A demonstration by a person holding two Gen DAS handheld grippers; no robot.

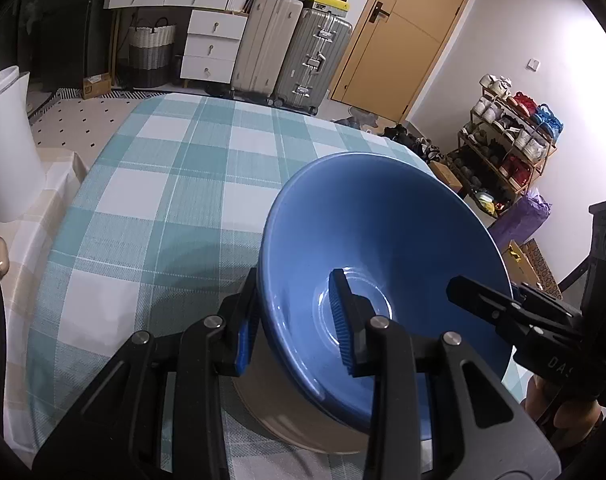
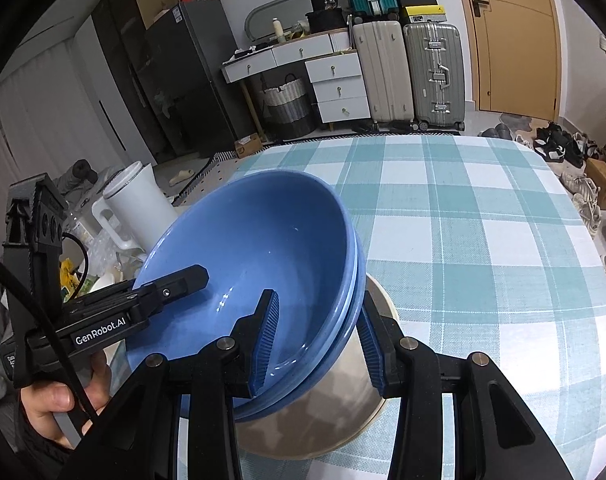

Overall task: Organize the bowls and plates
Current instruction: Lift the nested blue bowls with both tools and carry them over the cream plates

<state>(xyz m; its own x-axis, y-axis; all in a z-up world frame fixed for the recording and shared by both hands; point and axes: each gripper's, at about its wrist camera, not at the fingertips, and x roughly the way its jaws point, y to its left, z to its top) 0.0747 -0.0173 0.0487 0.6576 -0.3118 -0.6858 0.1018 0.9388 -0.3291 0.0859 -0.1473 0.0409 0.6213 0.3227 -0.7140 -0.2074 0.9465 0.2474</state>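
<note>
While both grippers meet on one stack: the blue bowls sit tilted above a beige plate in the lower middle of each frame.
Blue bowls (image 2: 263, 248): the right wrist view shows two rims nested at the right edge, so two bowls, one inside the other; in the left wrist view (image 1: 383, 232) only the inner one reads clearly.
Left gripper (image 1: 295, 320): jaws clenched on the bowls' left wall, one blue ribbed pad inside, the other outside against the rim; in the right wrist view it enters from the left of frame (image 2: 175, 284), held by a hand (image 2: 63, 396).
Right gripper (image 2: 323, 340): jaws clenched on the opposite wall, one pad inside the bowl, the other outside under the double rim; in the left wrist view its black finger reaches over the rim at right of frame (image 1: 483, 300).
Beige plate (image 2: 335, 400): lies on the bench under the bowls, partly hidden by them; whether the bowls touch it I cannot tell.
Bench (image 2: 483, 240): covered with a teal and white checked cloth.
Background: two suitcases (image 2: 407, 72) stand beside a white drawer unit (image 2: 335, 80) in the upper middle of the right wrist view; a white kettle (image 2: 135, 204) sits at left.
</note>
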